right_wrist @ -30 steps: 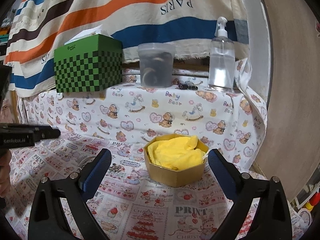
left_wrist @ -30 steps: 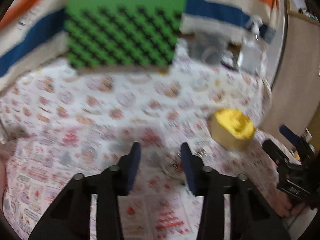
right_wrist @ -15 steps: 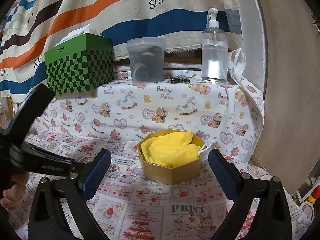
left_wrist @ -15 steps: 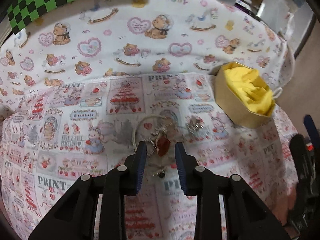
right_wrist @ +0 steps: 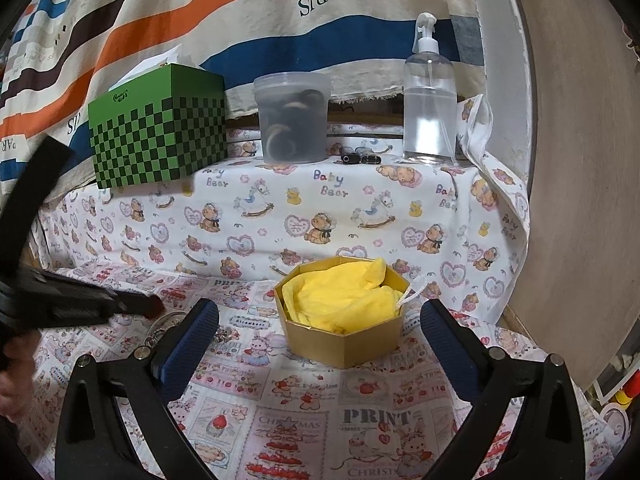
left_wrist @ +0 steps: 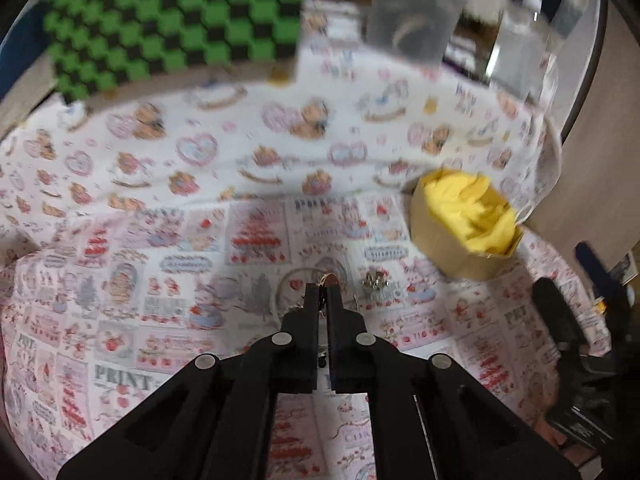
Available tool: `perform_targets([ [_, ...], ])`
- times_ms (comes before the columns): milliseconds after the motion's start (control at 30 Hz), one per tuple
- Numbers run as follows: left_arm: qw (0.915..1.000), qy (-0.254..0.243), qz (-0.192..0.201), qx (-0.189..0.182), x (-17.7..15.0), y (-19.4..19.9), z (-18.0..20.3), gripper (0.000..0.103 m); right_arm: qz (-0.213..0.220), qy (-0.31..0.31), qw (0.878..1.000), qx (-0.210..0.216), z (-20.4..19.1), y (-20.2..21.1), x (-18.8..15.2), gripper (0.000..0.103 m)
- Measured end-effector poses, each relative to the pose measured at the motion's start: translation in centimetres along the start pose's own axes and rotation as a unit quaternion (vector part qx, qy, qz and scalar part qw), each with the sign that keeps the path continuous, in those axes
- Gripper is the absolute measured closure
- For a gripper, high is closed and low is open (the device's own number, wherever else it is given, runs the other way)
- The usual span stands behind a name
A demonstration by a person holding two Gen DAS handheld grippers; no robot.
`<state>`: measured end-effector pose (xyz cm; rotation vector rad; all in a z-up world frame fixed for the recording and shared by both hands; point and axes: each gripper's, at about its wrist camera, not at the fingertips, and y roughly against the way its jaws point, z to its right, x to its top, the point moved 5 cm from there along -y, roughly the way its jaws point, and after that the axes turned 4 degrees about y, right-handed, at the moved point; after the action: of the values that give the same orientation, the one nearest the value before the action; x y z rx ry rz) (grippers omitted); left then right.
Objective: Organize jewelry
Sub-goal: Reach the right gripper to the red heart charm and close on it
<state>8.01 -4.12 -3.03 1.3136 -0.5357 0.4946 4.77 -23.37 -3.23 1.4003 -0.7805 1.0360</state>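
My left gripper (left_wrist: 322, 289) is shut on a silver bracelet with a red charm (left_wrist: 289, 285) that lies on the printed cloth. A small silver piece (left_wrist: 375, 281) lies just to its right. A gold octagonal box (left_wrist: 444, 240) lined with yellow cloth stands further right; it also shows in the right wrist view (right_wrist: 344, 340). My right gripper (right_wrist: 318, 326) is open and empty, its fingers either side of the box, nearer the camera. In the right wrist view the left gripper (right_wrist: 150, 307) reaches in from the left over the bracelet (right_wrist: 168, 322).
A raised shelf at the back carries a green checkered tissue box (right_wrist: 158, 140), a clear tub (right_wrist: 292, 118), a pump bottle (right_wrist: 429, 96) and two small dark items (right_wrist: 360, 157). A striped cloth hangs behind. A wooden panel (right_wrist: 576, 160) bounds the right side.
My left gripper has come down onto the bracelet and closed its fingers on it. My right gripper has stayed open and nearly still.
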Motion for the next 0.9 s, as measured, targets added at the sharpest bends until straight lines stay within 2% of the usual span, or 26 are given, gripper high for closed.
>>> perform_targets([
  [100, 0.9985, 0.02, 0.05, -0.005, 0.6, 2.2, -1.2, 0.1, -0.011, 0.005, 1.0, 0.021, -0.3, -0.2, 0.0, 0.001],
  [200, 0.9964, 0.009, 0.083, 0.009, 1.4, 1.8, -2.0, 0.1, -0.026, -0.03, 0.994, 0.098, -0.6, 0.3, 1.3, 0.001],
  [267, 0.9954, 0.013, 0.094, 0.012, 1.7, 1.8, -2.8, 0.1, -0.044, -0.041, 0.993, 0.102, -1.0, 0.1, 2.1, 0.002],
  [367, 0.9945, 0.039, 0.097, 0.002, 2.2, 1.6, -3.8, 0.1, -0.103, -0.061, 0.981, 0.151, -2.3, -2.0, 2.5, 0.02],
  [433, 0.993, 0.042, 0.11, 0.012, 2.3, 1.7, -4.5, 0.1, -0.161, -0.062, 0.972, 0.156, -3.6, -4.2, 2.2, 0.032],
  [500, 0.9918, 0.044, 0.118, 0.024, 2.3, 1.9, -5.0, 0.1, -0.203, -0.065, 0.962, 0.169, -5.0, -6.2, 1.5, 0.05],
  [533, 0.9919, 0.048, 0.116, 0.02, 2.3, 1.9, -5.2, 0.1, -0.217, -0.067, 0.958, 0.175, -5.6, -7.1, 1.2, 0.053],
  [600, 0.9918, 0.054, 0.115, 0.013, 2.3, 1.9, -5.5, 0.1, -0.247, -0.061, 0.953, 0.166, -6.8, -9.0, 0.2, 0.067],
  [700, 0.9899, 0.044, 0.129, 0.036, 2.3, 2.0, -5.5, 0.1, -0.26, -0.05, 0.954, 0.14, -7.6, -11.0, -0.8, 0.073],
  [833, 0.9888, 0.037, 0.137, 0.047, 2.2, 2.0, -5.4, 0.1, -0.268, -0.049, 0.955, 0.121, -7.7, -12.6, -1.8, 0.083],
  [900, 0.9879, 0.033, 0.141, 0.055, 2.2, 2.0, -5.4, 0.1, -0.271, -0.045, 0.955, 0.109, -7.7, -12.9, -2.0, 0.093],
])
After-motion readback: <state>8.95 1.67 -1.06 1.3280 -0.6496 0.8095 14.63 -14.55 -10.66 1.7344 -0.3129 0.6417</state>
